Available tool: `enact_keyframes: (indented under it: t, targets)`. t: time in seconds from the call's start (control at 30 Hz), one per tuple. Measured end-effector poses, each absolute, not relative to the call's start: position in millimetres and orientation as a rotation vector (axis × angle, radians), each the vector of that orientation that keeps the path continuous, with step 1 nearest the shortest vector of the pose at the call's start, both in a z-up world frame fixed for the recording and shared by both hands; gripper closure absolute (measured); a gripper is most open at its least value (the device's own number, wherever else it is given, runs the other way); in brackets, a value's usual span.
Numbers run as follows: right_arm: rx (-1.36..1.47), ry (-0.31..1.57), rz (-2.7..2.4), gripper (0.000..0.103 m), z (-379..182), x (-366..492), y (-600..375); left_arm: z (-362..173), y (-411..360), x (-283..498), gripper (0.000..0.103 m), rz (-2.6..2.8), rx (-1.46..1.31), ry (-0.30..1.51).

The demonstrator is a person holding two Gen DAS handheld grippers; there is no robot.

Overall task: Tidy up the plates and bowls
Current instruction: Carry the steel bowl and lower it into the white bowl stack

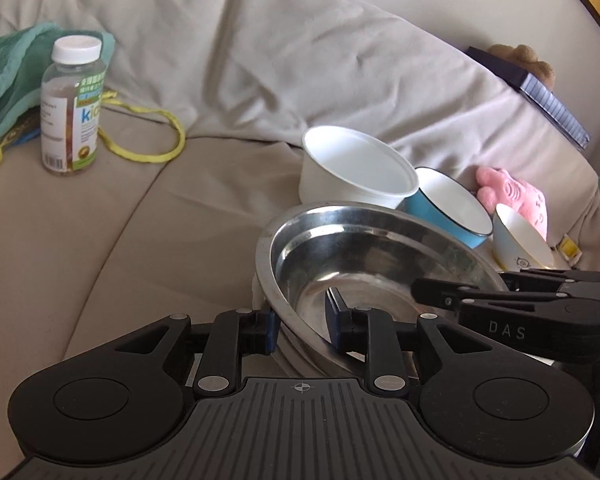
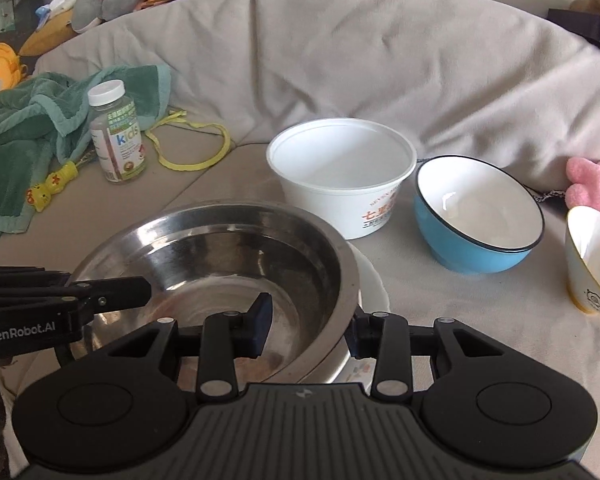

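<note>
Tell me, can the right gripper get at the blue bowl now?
Probably not yet: the right gripper straddles the steel bowl's rim. Past that, the sofa toward the blue bowl looks free.

Pretty soft daylight overall, no harsh shadows, just gentle shading in the folds of the beige cushion (image 1: 260, 60). The steel bowl (image 2: 220, 264) picks up bright streaky reflections along its inner wall, and there's a small glint inside the blue bowl (image 2: 480, 216). Both views are heavily fisheyed, so the edges bend and the corners go dark. Everything's slightly soft, a bit hazy.
</note>
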State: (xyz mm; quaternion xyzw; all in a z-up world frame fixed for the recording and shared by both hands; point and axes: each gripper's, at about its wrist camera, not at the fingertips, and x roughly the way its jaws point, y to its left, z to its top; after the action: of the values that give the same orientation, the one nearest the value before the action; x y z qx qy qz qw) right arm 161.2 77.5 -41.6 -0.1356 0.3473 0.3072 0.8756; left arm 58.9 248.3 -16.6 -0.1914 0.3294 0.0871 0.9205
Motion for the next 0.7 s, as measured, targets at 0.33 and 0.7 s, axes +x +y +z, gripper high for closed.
enact_keyframes:
  t: [0.33, 0.7]
  targets:
    - [-0.184, 0.756, 0.649, 0.062, -31, 168, 55, -15, 256, 65, 0.074, 0.254, -0.428, 0.675]
    - [-0.096, 0.844, 0.684, 0.047, -39, 173, 53, -18, 262, 61, 0.074, 0.242, -0.495, 0.732]
